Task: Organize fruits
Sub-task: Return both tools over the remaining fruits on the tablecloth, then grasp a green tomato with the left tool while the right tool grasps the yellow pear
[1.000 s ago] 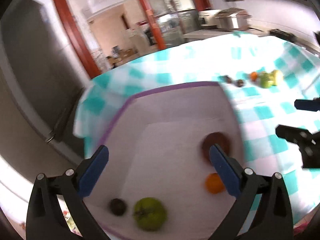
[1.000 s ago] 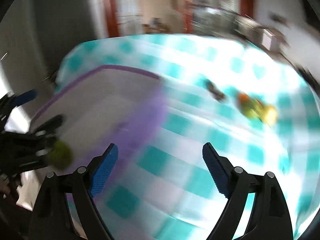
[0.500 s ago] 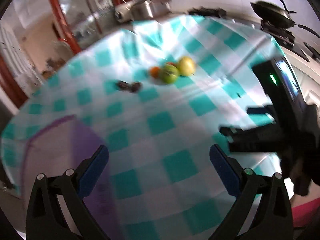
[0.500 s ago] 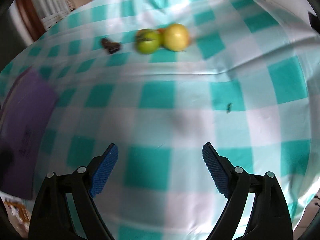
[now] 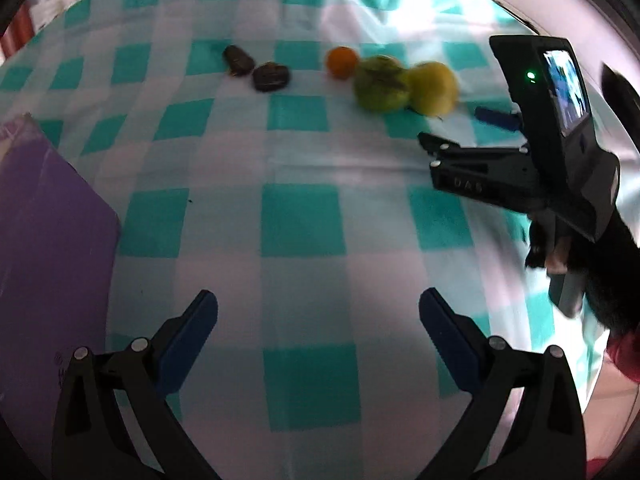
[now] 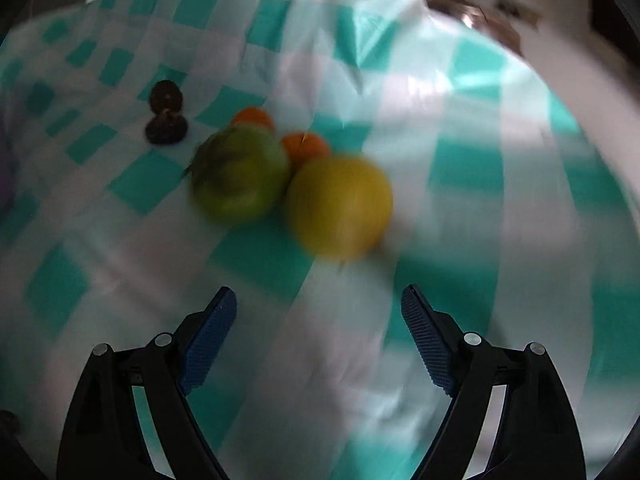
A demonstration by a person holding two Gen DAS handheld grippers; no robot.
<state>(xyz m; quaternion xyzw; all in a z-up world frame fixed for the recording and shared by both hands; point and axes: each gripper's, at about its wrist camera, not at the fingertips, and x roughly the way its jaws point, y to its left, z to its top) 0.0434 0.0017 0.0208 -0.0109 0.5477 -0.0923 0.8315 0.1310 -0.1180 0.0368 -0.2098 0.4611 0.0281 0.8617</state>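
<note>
Two grippers hang over a teal-and-white checked cloth (image 5: pixel 304 216), and neither holds anything. The left gripper (image 5: pixel 318 312) has its jaws spread wide with only bare cloth between the blue pads (image 5: pixel 188 336); it touches no fruit. The right gripper (image 6: pixel 318 312) is also wide apart, though its jaws have just been closing a little, with nothing between them. In the left wrist view it shows at the right edge as a black body with a small lit screen, its tips (image 5: pixel 430 142) just short of the fruit and not touching it.

Fruit lies in a loose row on the cloth. A yellow fruit (image 6: pixel 340 208) sits just ahead of the right gripper's pads, touching a green fruit (image 6: pixel 240 176) on its left. Two small oranges (image 6: pixel 304 146) lie behind that pair, one partly hidden by the green fruit. Two dark, wrinkled fruits (image 6: pixel 166 130) lie farther left, close together. A purple tray (image 5: pixel 48 240) shows at the left edge of the left wrist view, well apart from the fruit.
</note>
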